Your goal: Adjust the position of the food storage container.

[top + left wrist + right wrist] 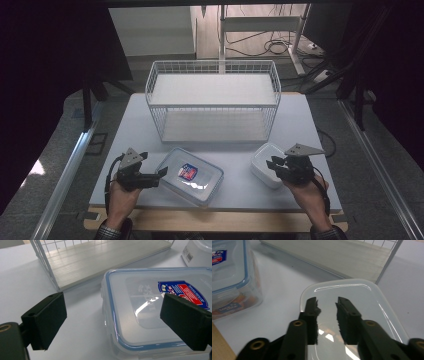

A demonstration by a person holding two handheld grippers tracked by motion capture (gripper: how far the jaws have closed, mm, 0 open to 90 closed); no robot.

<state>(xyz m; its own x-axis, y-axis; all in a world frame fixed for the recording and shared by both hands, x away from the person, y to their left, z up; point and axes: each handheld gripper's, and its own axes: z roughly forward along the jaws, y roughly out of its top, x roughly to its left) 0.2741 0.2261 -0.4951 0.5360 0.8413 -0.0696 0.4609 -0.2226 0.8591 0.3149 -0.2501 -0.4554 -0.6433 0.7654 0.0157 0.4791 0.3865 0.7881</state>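
A clear rectangular container (pixel 192 175) with a blue-rimmed lid and a red and blue label lies at the table's front centre. My left gripper (pixel 160 176) is at its left end, open wide. In the left gripper view the gripper (pixel 112 315) has one jaw over the table and the other over the lid of that container (pixel 150 302). A small white lidded container (pixel 262 157) sits at the front right. My right gripper (pixel 326 301) hovers over its lid (pixel 352 292), jaws a narrow gap apart with nothing between them. The right gripper (pixel 272 164) points left.
A white wire basket rack (pixel 212 87) with a pale shelf board stands at the back of the grey table (pixel 300 120), its open front facing me. A wooden strip runs along the table's front edge. Cables lie on the floor beyond.
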